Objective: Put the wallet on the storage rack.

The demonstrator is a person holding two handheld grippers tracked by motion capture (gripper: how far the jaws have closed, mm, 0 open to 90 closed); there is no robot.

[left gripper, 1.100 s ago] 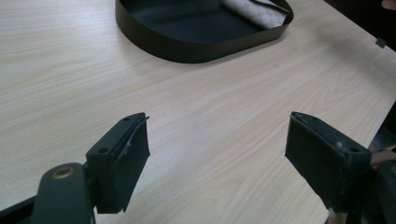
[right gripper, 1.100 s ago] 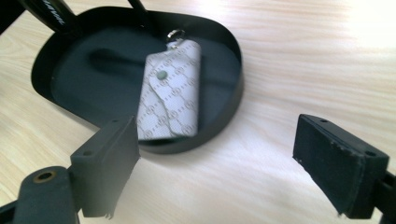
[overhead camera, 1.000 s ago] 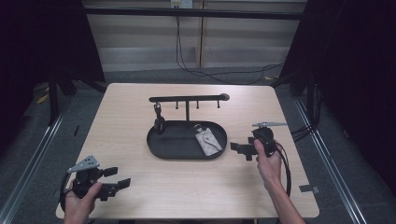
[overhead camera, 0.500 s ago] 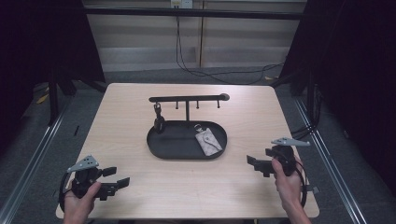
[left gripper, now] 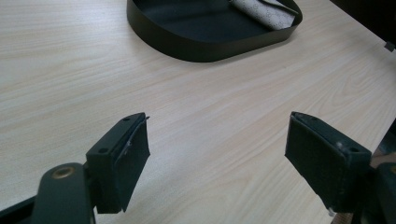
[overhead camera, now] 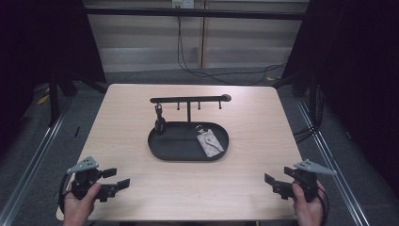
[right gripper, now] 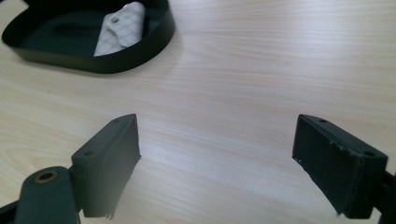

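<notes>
1. Table: light wood top, square to the high view, dark floor all around it. Bare wood takes up the whole near half between the 2 grippers.
2. Tray: black oval with a low wall, at the table's centre. A black stand rises from its far edge, a post carrying a horizontal bar with short pegs under it.
3. Left gripper: at the near left corner of the table, held in the person's left hand, pointing right. Jaws released, spread wide, nothing between them but wood grain in the left gripper view. Well apart from the tray.
4. Right gripper: at the near right corner, held in the right hand, pointing left. Jaws likewise released and wide apart, bare table between them in the right gripper view. Well apart from the tray.
5. Pouch: pale, quilted pattern, lying flat in the right part of the tray, with a small ring at its far end. It touches neither gripper. Right gripper view shows it against the tray's wall.
6. Dark key item: hangs from the leftmost peg of the stand, its lower end at the tray's far left. Detail too small to tell.
</notes>
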